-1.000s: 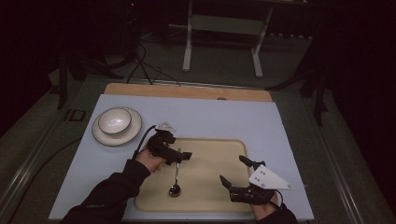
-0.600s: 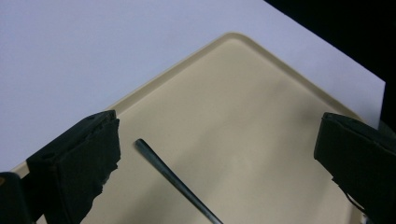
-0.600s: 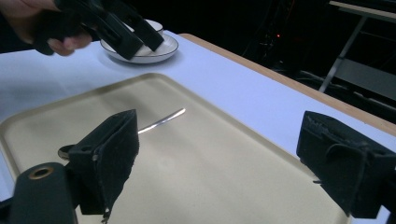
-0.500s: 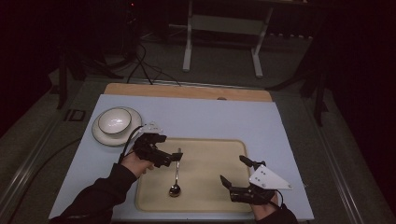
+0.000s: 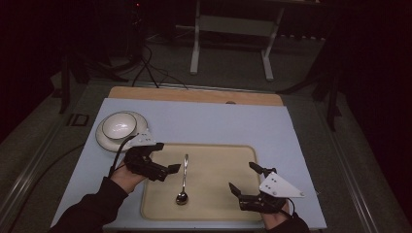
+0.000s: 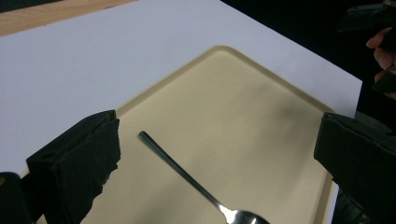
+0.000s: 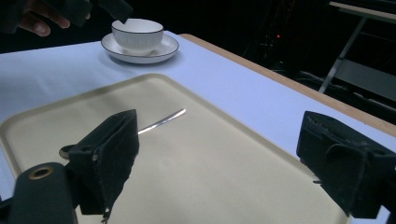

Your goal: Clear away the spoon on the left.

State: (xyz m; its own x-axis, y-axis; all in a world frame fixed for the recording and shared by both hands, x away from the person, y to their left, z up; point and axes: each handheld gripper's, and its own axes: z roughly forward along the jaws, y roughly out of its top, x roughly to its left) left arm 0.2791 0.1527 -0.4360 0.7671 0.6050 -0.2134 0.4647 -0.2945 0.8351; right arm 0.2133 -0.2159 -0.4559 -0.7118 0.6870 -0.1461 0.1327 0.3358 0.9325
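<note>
A metal spoon (image 5: 183, 179) lies on the beige tray (image 5: 218, 204), bowl end toward me. My left gripper (image 5: 166, 156) stands open at the tray's left edge, just left of the spoon handle and not touching it. In the left gripper view the spoon (image 6: 187, 175) lies between the wide jaws of the left gripper (image 6: 217, 135). My right gripper (image 5: 243, 176) hovers open over the tray's near right part with nothing in it. In the right gripper view the spoon (image 7: 161, 122) lies beyond the jaws of the right gripper (image 7: 219, 135).
A white bowl on a saucer (image 5: 120, 127) stands on the pale blue mat (image 5: 218, 126) at the back left, just behind my left hand. A wooden strip (image 5: 194, 95) runs along the table's far edge. The floor beyond holds cables and a metal stand.
My left gripper has drawn back to the left, off the spoon handle to the tray's left edge. The spoon stays flat on the tray. The right gripper has not moved.
</note>
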